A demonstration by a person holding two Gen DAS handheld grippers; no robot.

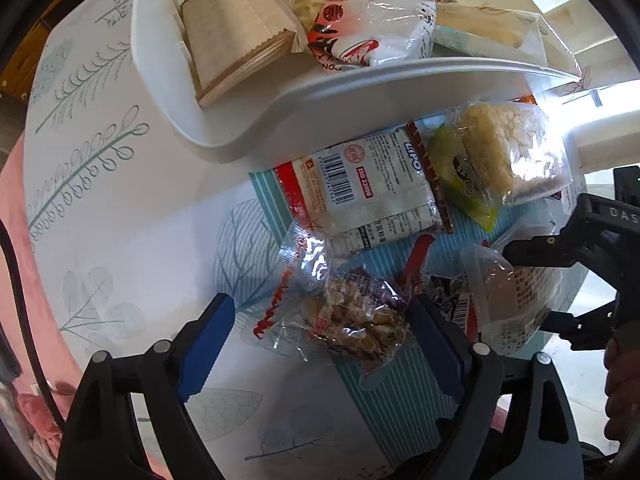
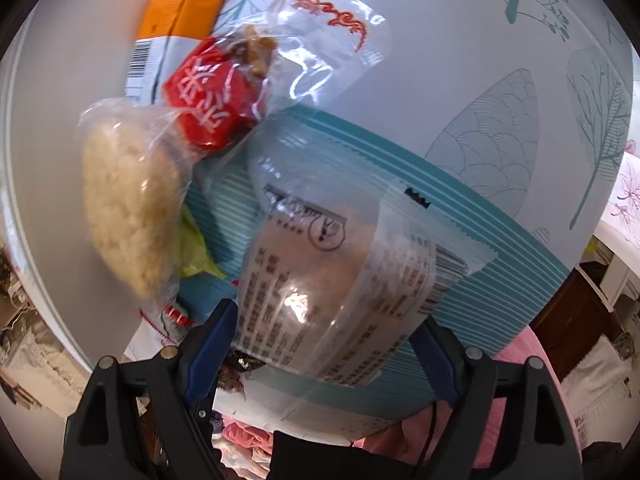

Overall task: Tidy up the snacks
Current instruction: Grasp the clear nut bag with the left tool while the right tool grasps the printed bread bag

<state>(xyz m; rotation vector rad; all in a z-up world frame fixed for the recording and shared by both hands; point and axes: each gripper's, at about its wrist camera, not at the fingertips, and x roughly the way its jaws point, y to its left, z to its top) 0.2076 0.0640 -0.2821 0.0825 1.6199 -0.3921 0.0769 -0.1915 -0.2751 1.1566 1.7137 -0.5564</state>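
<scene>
Blue-padded fingers (image 1: 208, 344) of the left gripper (image 1: 320, 344) point steeply down at the table, standing wide on either side of a clear packet of brown nut snack (image 1: 356, 324); whether the pads press it I cannot tell. The right gripper (image 2: 332, 348) also tilts downward, its jaws wide around a clear printed pouch (image 2: 340, 280), with the pads seemingly just off its edges. From the left wrist view that right gripper shows at the right edge, with a hand (image 1: 620, 392) behind it.

Loose on the leaf-print tablecloth (image 1: 120, 220) lie at least 5 packets, among them 1 red-and-white barcode packet (image 1: 360, 188) and 1 puffed rice cake (image 1: 508, 152). Beyond them, 1 white tray (image 1: 280, 116) already holds at least 4 snacks, crowding the far side.
</scene>
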